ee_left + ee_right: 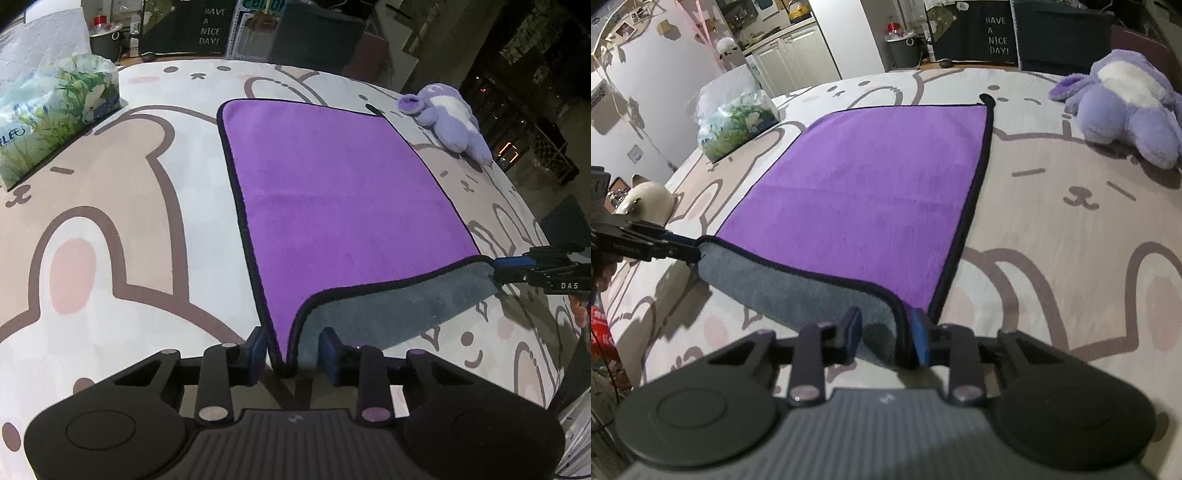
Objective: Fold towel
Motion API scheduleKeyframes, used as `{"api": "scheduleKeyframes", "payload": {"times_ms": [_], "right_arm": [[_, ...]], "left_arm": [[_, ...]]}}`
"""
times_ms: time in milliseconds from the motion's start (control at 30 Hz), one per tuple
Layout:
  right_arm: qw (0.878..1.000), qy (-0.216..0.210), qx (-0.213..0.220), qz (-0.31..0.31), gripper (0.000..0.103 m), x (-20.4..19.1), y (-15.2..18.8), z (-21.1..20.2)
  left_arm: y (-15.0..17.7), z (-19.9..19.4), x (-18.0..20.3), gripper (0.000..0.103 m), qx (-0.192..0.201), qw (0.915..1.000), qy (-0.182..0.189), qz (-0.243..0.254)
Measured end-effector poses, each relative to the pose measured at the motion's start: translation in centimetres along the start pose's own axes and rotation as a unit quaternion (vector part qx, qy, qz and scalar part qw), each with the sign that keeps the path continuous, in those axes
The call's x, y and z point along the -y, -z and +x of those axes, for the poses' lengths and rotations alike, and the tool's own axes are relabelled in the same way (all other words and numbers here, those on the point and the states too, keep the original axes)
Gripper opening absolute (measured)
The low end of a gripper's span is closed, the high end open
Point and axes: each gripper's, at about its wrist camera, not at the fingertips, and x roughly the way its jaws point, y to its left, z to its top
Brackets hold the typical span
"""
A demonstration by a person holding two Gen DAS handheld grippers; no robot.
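Note:
A purple towel (332, 192) with black trim and a grey underside lies flat on the cartoon-print table cover; it also shows in the right wrist view (864, 199). Its near edge is lifted and curled, showing the grey side (388, 306). My left gripper (293, 350) holds the near left corner, with a visible gap between its blue pads. My right gripper (888, 338) holds the near right corner in the same way. Each gripper also shows in the other's view, the right (517, 267) and the left (676, 249), pinching its corner.
A tissue pack (51, 114) sits at the far left of the table. A purple plush toy (450, 122) lies at the far right, also in the right wrist view (1126, 103). A dark sign (212, 26) and bins stand beyond the table's far edge.

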Motion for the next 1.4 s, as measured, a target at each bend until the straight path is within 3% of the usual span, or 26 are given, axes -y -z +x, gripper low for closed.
{"api": "scheduleKeyframes", "payload": {"times_ms": [267,400,533,633,867,1400], "right_arm": [[1.000,-0.002,-0.003,0.003,0.035,-0.4,-0.2,0.3],[1.000,0.003,-0.011,-0.002,0.027,-0.3,-0.4,0.8],[1.000,0.008,-0.018,-0.013,0.016,-0.7,-0.4,1.0],[1.000,0.006,-0.017,-0.017,0.010,-0.9,-0.4,0.8],[1.000,0.010,-0.014,-0.021,0.009,-1.3,-0.5,0.4],[0.997,0.018,0.069,-0.002,0.006,-1.9,-2.4,-2.2]], "left_arm": [[-0.5,0.0,0.7,0.027,0.008,1.0000,0.002,0.001],[-0.7,0.4,1.2,0.022,0.004,0.9999,-0.014,0.010],[-0.8,0.6,1.5,0.009,-0.002,0.9997,-0.016,0.016],[-0.8,0.5,1.5,0.006,-0.003,0.9996,-0.021,0.017],[-0.9,0.1,1.9,0.005,0.003,0.9993,-0.027,0.026],[-3.0,-2.9,3.2,0.005,0.096,0.9934,-0.057,0.023]]}}
